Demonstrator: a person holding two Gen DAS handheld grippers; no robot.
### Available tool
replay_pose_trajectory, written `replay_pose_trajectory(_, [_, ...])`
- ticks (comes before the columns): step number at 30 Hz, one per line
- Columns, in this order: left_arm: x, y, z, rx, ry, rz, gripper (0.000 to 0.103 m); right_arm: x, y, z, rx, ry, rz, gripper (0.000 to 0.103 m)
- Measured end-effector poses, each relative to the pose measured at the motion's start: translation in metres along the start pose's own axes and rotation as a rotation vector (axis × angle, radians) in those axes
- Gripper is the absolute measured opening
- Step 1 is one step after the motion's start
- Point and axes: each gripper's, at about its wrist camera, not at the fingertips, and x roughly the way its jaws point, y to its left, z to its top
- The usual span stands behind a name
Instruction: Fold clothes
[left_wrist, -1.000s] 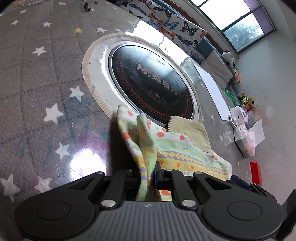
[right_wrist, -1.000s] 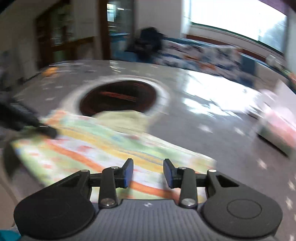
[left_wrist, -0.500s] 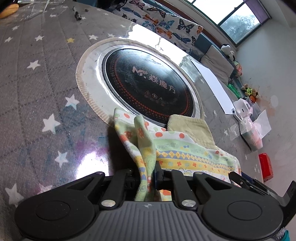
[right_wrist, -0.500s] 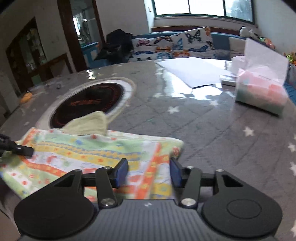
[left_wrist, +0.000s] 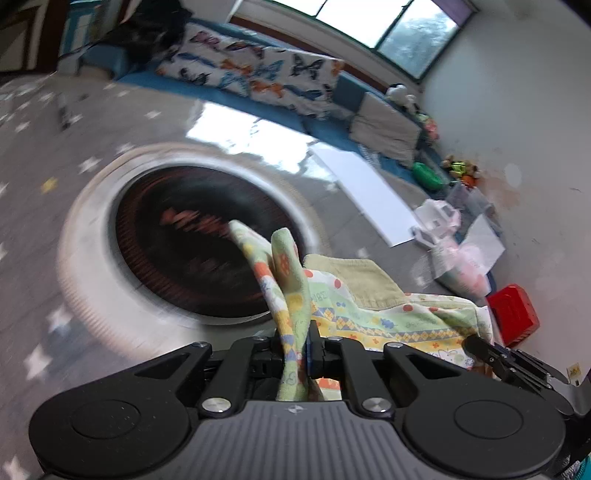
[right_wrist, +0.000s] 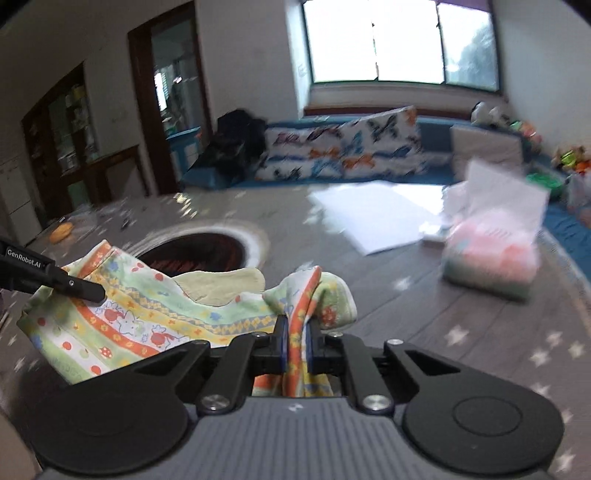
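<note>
Star-print table (right_wrist: 461, 325): patterned garment (right_wrist: 155, 317) between both clamped grippers

Home living/dining room. Indicated by: round surface (right_wrist: 424, 317) covered with a grey star-print cloth, induction hotplate (left_wrist: 192, 236) set into its middle; blue window bench (right_wrist: 436, 125) lined with butterfly-print cushions (right_wrist: 340, 147); soft toys (left_wrist: 458, 168) piled in the corner; wide window (right_wrist: 399, 40) above the bench; dark wooden doorway (right_wrist: 166, 99) and glass-fronted cabinet (right_wrist: 55, 129) seen on the left. Tissue pack (right_wrist: 491, 258) and white paper sheet (right_wrist: 373, 218) left on the surface.
</note>
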Motion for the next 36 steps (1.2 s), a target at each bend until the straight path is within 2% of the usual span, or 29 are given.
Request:
replay_pose_trajectory(6, [0.028, -0.045, 0.022, 0.075, -0.008, -0.038, 0.009, -0.018, -0.033, 0.020, 0.018, -0.066, -0.115, 0.008])
replay_pose_trajectory(14, [0.068, -0.088, 0.036, 0.169, 0.005, -0.050, 0.009, -0.016, -0.072, 0.026, 0.043, -0.061, -0.208, 0.008])
replay_pose_trajectory(23, [0.108, -0.109, 0.032, 0.203, 0.063, -0.030, 0.009, -0.003, -0.103, 0.009, 0.090, -0.022, -0.270, 0.008])
replay_pose_trajectory(36, [0.141, -0.121, 0.022, 0.258, 0.123, 0.016, 0.010, 0.010, -0.124, -0.012, 0.135, 0.030, -0.329, 0.008])
